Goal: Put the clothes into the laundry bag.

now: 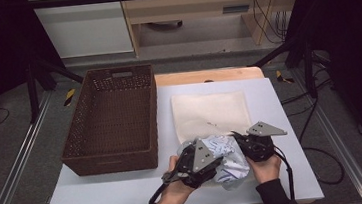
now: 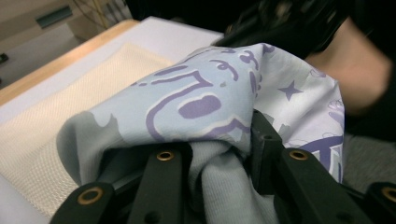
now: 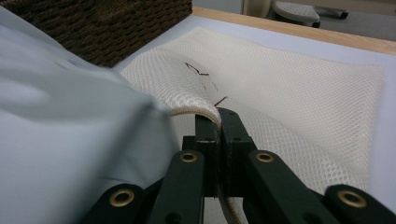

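A cream mesh bag (image 1: 210,113) lies flat on the white table top (image 1: 279,102), to the right of the basket. A crumpled pale-blue garment with purple print (image 1: 227,155) sits at the bag's near edge, between both hands. My left gripper (image 1: 210,165) is shut on a fold of that garment (image 2: 205,112), the cloth bunched between its jaws. My right gripper (image 1: 236,138) is shut on the raised near edge of the mesh bag (image 3: 299,88), lifting its rim (image 3: 196,110) a little off the table. In the right gripper view the garment (image 3: 60,126) covers the left side.
An empty brown wicker basket (image 1: 113,119) stands on the table's left part, its right wall close to the bag. A wooden strip (image 1: 209,75) runs along the far table edge. Black frame posts and cables stand beyond the table on both sides.
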`<act>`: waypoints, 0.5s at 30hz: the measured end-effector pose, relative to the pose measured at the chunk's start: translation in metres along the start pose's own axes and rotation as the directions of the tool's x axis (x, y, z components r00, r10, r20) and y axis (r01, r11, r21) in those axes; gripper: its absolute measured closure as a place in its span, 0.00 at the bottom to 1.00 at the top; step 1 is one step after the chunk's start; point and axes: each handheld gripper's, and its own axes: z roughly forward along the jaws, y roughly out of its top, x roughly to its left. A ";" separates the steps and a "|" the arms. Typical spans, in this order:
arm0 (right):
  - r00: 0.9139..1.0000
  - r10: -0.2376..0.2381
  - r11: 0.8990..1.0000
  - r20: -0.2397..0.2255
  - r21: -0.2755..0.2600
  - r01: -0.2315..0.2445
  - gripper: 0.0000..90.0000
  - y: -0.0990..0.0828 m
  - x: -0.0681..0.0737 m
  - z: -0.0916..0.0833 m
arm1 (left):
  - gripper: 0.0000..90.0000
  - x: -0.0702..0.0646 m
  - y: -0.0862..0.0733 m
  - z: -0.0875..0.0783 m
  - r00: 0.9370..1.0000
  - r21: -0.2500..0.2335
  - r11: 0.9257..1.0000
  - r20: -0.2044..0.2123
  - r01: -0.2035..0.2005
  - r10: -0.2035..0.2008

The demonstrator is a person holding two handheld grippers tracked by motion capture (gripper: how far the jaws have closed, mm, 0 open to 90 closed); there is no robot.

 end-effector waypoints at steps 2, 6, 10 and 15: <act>1.000 0.001 1.000 0.002 0.006 -0.001 0.97 0.000 0.000 0.001 | 0.77 0.000 -0.005 0.014 1.000 0.025 1.000 0.009 0.007 -0.008; 1.000 -0.001 1.000 0.004 0.011 0.001 0.97 -0.001 -0.001 0.001 | 0.77 -0.003 -0.011 0.036 1.000 0.058 0.998 -0.008 0.008 -0.007; 1.000 0.000 1.000 0.007 0.013 0.000 0.97 -0.001 0.000 0.000 | 0.76 0.001 -0.016 0.056 0.999 0.099 0.994 0.003 0.040 -0.041; 1.000 -0.007 1.000 0.005 0.017 0.007 0.97 -0.001 0.001 0.001 | 0.75 0.004 -0.024 0.075 0.999 0.122 0.991 -0.010 0.047 -0.046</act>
